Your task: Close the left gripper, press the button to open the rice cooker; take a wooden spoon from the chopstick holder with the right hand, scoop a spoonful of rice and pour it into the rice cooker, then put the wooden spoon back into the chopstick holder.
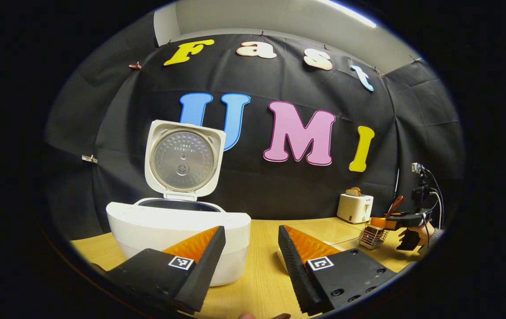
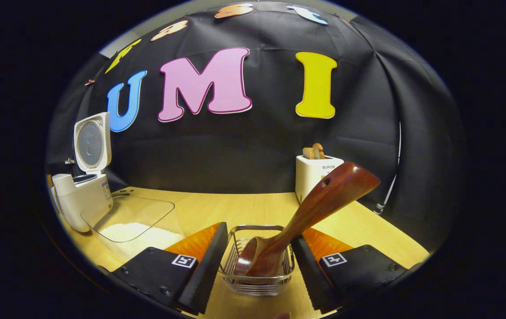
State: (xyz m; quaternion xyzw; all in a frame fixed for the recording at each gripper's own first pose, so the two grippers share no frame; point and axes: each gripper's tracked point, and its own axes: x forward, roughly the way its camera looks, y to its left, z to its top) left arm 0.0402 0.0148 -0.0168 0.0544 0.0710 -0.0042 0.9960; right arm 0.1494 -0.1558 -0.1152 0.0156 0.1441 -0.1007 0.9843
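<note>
Rice cooker (image 1: 177, 230): sitting at the left of the counter (image 1: 262, 274), lid (image 1: 184, 157) flipped up and standing tall, inner pot rim showing; in the right gripper view it is far off at the left edge (image 2: 80, 195).
Left tongs (image 1: 251, 248): spread wide, nothing between them, hovering low just in front of the cooker's right side.
Rice container (image 2: 131, 226): clear tub of white rice, just right of the cooker in the right gripper view.
Chopstick holder (image 2: 257, 274): a wire basket, sitting right between the right tongs' fingers; seen from the left gripper view it's over at the far right (image 1: 373, 235).
Wooden spoon (image 2: 310, 212): standing in the holder, leaning up and to the right, its broad end high in front of the toaster.
Right tongs (image 2: 257, 257): spread, flanking holder and spoon, gripping nothing; whether a finger brushes the basket, can't tell.
Toaster (image 2: 317, 175): white, bread poking out, back by the wall at the right.
Hand (image 1: 419, 237): far right in the left gripper view, holding the right gripper above the holder.
</note>
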